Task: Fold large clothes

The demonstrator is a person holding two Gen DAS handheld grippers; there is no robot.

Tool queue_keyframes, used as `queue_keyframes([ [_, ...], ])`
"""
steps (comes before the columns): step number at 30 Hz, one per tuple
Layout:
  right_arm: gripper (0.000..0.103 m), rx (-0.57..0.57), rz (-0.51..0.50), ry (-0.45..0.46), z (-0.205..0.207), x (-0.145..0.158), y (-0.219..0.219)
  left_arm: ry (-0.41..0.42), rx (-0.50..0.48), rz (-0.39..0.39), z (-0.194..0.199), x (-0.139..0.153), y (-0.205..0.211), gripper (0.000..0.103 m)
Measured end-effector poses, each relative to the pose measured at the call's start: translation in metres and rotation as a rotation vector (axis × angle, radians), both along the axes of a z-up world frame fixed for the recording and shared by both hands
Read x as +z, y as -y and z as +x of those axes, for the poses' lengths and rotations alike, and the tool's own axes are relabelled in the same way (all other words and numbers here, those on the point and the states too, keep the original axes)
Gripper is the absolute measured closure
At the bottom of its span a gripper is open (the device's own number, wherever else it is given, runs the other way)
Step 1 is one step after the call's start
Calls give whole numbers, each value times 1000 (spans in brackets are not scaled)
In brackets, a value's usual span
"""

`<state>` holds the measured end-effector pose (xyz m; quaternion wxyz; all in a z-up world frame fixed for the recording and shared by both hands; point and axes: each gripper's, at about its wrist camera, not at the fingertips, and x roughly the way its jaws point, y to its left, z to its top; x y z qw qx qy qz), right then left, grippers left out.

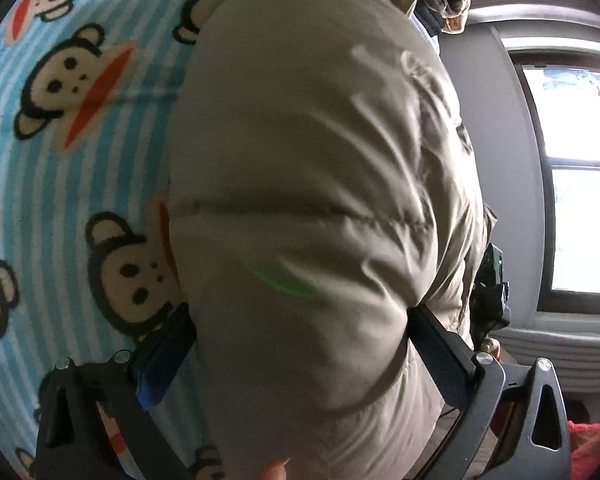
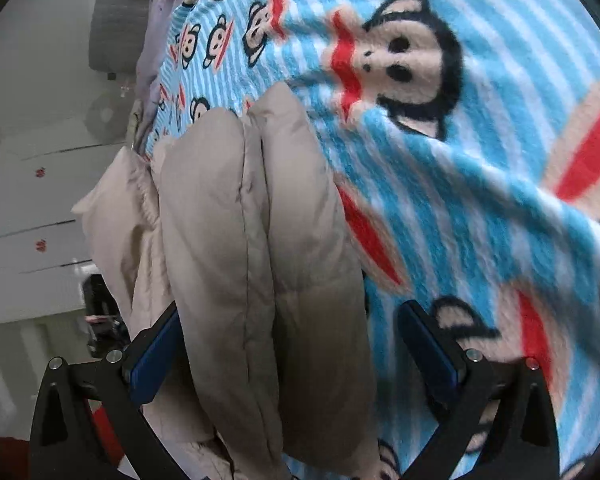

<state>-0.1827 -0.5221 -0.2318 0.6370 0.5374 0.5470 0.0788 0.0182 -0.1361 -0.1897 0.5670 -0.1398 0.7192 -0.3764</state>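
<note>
A large beige puffer jacket [image 1: 308, 184] lies on a bed covered by a blue striped monkey-print blanket [image 1: 60, 152]. In the left wrist view the jacket's padded bulk fills the space between the wide-set fingers of my left gripper [image 1: 300, 344], which press its sides. In the right wrist view the jacket [image 2: 260, 240] hangs folded in thick layers between the fingers of my right gripper [image 2: 288, 344]. The left blue pad [image 2: 156, 360] touches it, while the right pad [image 2: 432, 348] stands apart over the blanket [image 2: 460, 200].
A window [image 1: 580, 180] and a grey wall are at the right in the left wrist view. White drawers [image 2: 40, 220] and a grey headboard [image 2: 116, 20] show at the left in the right wrist view. A red fabric [image 1: 596, 448] lies low right.
</note>
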Motion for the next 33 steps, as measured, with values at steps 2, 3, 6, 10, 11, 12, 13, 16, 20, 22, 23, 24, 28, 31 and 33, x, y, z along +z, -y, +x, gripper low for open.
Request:
queue_keyframes([
  [2,0,11,4,5,7,-3,-2,-11,3,-8,1,-7,4,0],
  [3,0,20,2,5,11,-4,-4,-17,5,-12,1,-11,4,0],
  [6,0,54,-7,2,25,-9,-12,-52,9,-32,1,-21,7,0],
  [10,0,68,0,-1,40,-14,-18,-100,17,-46,-2,-31,14,0],
  [11,0,71,0,-2,44,-14,-20,-101,18,-46,-3,-30,16,0],
  [12,0,73,5,0,48,-14,-22,-91,16,-41,-4,-27,16,0],
  [13,0,74,22,5,53,-13,-26,-83,14,-38,-5,-25,19,0],
  [16,2,52,99,5,63,-13,-38,-50,6,-33,-9,-13,24,2],
  [20,28,19,119,-5,73,-7,-49,-20,-5,-38,-10,10,28,5],
  [22,37,8,128,14,78,1,-53,-3,-18,-51,-10,22,30,5],
  [23,38,12,125,22,79,5,-54,8,-28,-58,-10,29,31,5],
  [24,38,23,117,40,82,14,-58,19,-37,-64,-10,35,31,5],
  [28,38,48,77,87,100,41,-74,50,-50,-99,1,59,21,5],
  [31,38,45,59,122,115,60,-89,72,-48,-122,19,73,-3,5],
  [33,38,46,47,144,131,70,-108,92,-48,-126,32,81,-21,5],
])
